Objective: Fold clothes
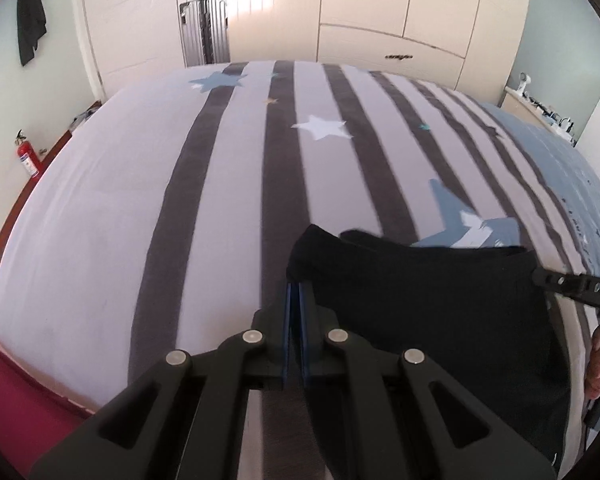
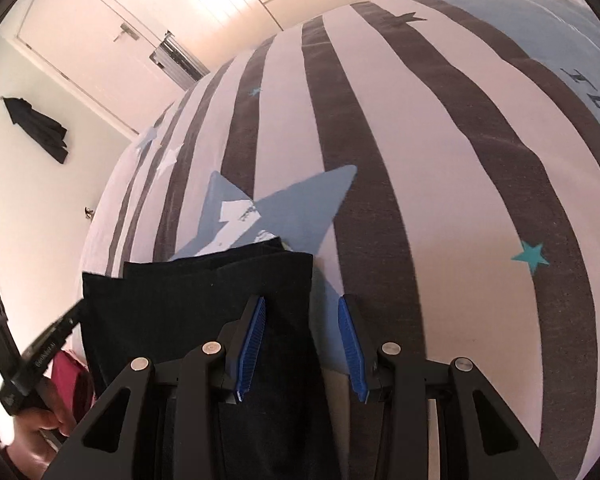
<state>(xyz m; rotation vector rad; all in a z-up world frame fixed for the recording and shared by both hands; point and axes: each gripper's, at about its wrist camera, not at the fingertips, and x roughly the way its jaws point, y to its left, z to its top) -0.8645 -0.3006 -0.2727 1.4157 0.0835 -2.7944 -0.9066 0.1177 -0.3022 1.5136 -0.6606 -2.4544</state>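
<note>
Black folded cloth (image 1: pixel 432 292) lies on the striped, star-printed bed (image 1: pixel 228 184). Left tongs (image 1: pixel 298 292) pinch its left corner; right tongs (image 2: pixel 302 320) stand apart over its right edge.

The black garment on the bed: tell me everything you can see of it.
The black garment is plain, dark, soft-looking cloth, lying folded in layers near the striped bedspread's near edge, partly over a blue star print. The left gripper is shut on its left corner. The right gripper stands open over its right edge, not pinching it.
</note>
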